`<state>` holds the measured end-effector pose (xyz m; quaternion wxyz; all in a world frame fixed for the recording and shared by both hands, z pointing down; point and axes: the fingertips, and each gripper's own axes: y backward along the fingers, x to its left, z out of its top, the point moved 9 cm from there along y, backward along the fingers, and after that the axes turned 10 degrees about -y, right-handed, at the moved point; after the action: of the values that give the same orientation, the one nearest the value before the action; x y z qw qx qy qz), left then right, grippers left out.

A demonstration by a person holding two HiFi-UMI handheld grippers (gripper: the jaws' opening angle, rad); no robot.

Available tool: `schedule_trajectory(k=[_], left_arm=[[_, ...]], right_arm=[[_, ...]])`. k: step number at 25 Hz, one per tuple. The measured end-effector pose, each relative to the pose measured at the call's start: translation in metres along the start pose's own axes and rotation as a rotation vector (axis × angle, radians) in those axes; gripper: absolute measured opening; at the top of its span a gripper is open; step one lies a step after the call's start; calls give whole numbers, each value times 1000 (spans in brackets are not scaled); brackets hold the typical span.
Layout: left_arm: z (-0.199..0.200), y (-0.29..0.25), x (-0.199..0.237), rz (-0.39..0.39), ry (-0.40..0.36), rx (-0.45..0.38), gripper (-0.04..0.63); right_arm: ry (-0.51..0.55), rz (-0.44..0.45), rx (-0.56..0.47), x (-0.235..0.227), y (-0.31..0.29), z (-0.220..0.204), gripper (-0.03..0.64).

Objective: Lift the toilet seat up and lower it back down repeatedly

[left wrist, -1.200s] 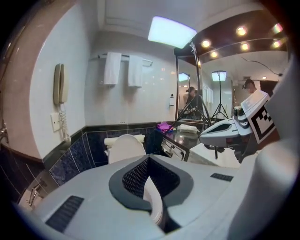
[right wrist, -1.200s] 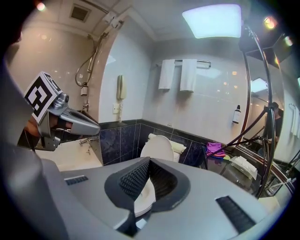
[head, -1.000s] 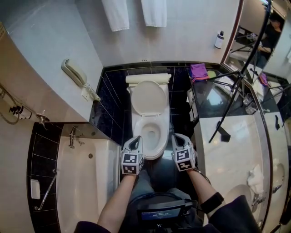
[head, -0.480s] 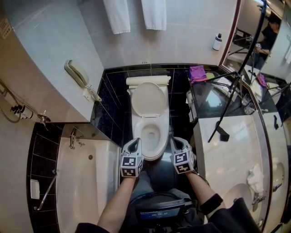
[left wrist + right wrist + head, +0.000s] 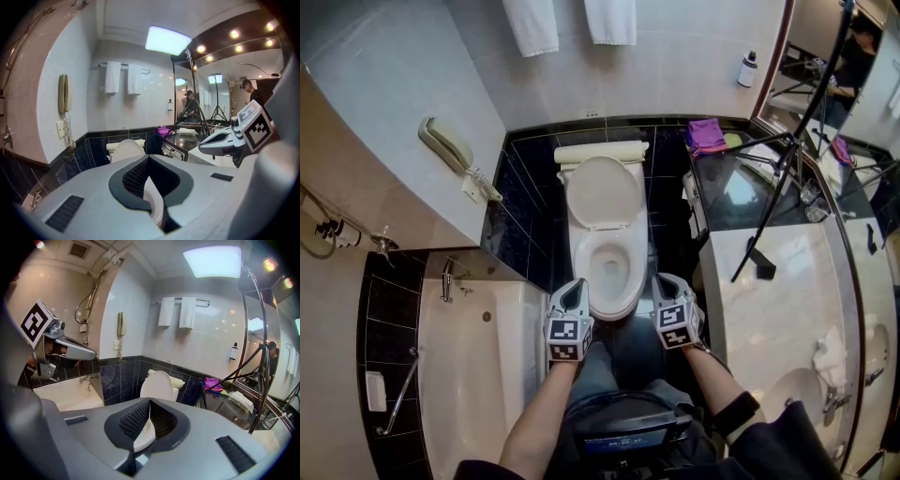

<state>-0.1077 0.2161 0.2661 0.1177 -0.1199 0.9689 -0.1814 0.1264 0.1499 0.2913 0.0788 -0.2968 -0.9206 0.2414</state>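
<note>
Both shut & empty: left gripper (image 5: 577, 286) sits by the bowl's front-left, toilet seat (image 5: 587, 270) apparently down btwn them w/ lid (image 5: 602, 192) upright, right gripper (image 5: 665, 281) front-right, prob. poised to lift it.

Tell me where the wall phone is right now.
In the head view the wall phone hangs on the pale wall at upper left, left of the toilet, with the bathtub below it in the frame.
</note>
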Motion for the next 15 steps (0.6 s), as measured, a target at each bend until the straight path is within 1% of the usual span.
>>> schedule_trajectory(k=[3, 6, 9, 13, 15], left_arm=[[-7, -11, 2, -8, -23, 0, -9], [-19, -25, 4, -22, -45, 7, -9], [-33, -43, 7, -39, -52, 19, -9], [-45, -72, 10, -102, -37, 36, -9], [-55, -90, 13, -121, -46, 41, -9]], right_arm=[[-38, -5, 24, -7, -19, -16, 25], [-116, -16, 92, -16, -34, -32, 81], [-190, -5, 150, -24, -57, -54, 120], [-288, -6, 218, -34, -96, -89, 160], [-343, -11, 252, -41, -117, -113, 170]])
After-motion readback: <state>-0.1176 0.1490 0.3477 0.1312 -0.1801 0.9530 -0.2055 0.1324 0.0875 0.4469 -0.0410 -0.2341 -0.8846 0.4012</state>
